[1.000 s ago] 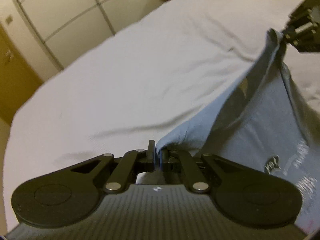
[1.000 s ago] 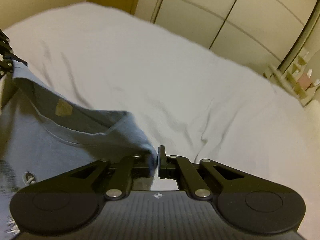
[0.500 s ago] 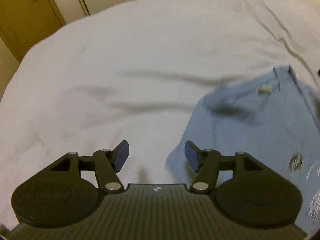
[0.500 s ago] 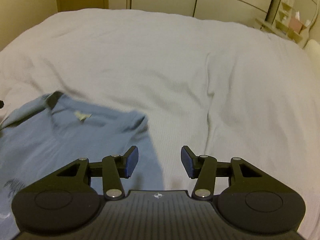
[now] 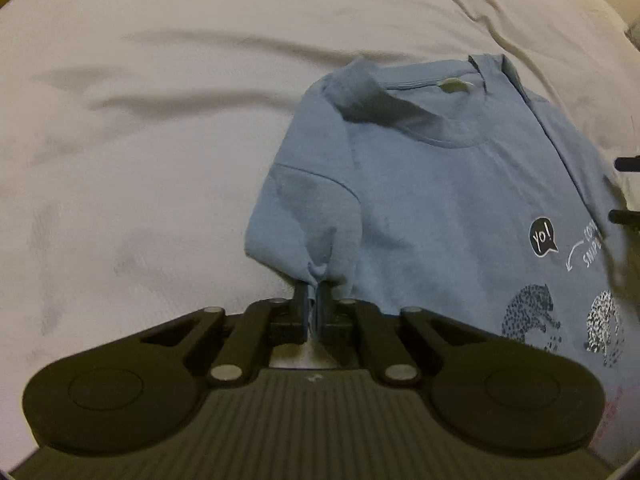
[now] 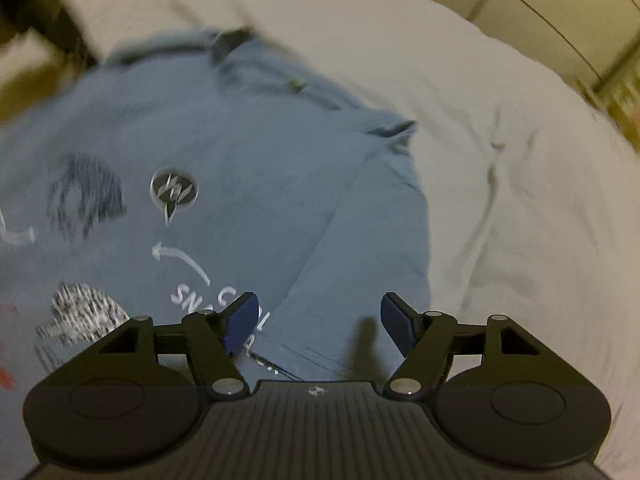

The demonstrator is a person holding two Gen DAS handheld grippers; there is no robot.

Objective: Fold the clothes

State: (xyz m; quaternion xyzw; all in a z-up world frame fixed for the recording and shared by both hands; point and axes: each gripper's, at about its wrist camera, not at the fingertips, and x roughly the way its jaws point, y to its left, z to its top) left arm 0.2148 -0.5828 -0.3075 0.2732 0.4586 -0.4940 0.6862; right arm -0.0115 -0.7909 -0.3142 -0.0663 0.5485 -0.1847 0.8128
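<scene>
A pale, wrinkled bedsheet (image 5: 160, 160) fills both views; cream panelled cabinet doors (image 6: 560, 8) are seen at 1 o'clock in the right wrist view. A blue T-shirt (image 5: 440, 200) is laid flat on the sheet, chest print up, occupying the 1 to 4 o'clock area of the left wrist view and the 9 to 12 o'clock area of the right wrist view. The shirt's lower part is cut off by the frame edge and the gripper bodies. The right wrist view is motion-blurred, so the printed lettering and spotted animal figures are hard to read there; a "yo!" speech bubble (image 5: 543, 237) is legible in the left wrist view. The fabric is a soft knit with a ribbed neckline (image 5: 436, 136) and a pale tag (image 5: 454, 86). The left gripper (image 5: 313, 300) is clenched on a gathered pinch of the sleeve hem (image 5: 318, 270), at 6 o'clock of the shirt's near sleeve. The right gripper (image 6: 318, 320) is released, its blue-padded fingers (image 6: 240, 322) spread wide above the other sleeve (image 6: 360, 260), without gripping it. Two dark bars (image 5: 628, 188) at 3 o'clock are cut off and cannot be identified with certainty.
</scene>
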